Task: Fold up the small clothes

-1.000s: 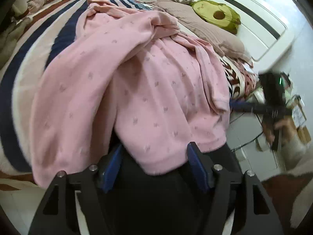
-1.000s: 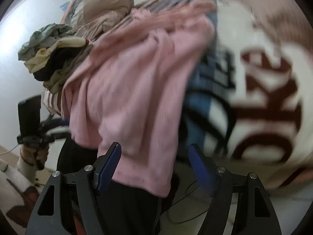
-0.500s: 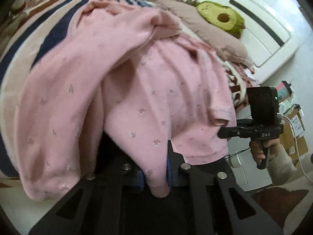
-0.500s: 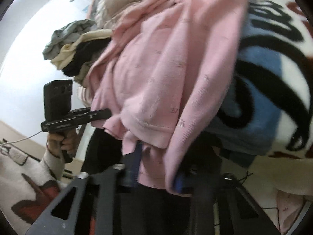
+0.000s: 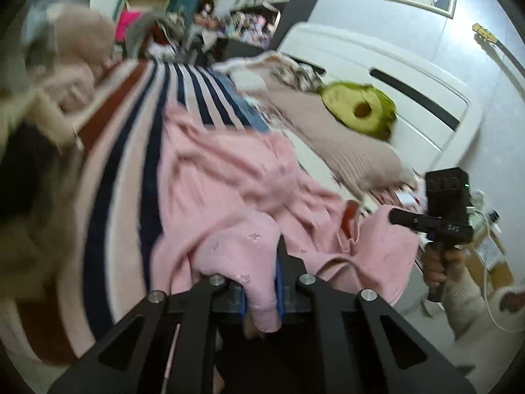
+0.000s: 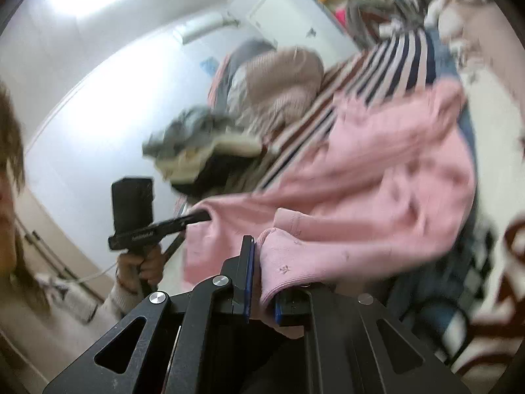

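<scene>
while left gripper (image 5: 261, 290) and right gripper (image 6: 262, 282) pinch pink garment (image 5: 229, 180), striped blanket (image 5: 131, 138) beneath

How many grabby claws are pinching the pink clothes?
2. The left gripper is shut on one hem of the pink garment, and the right gripper is shut on another edge. Both hold it over the striped blanket.
</scene>
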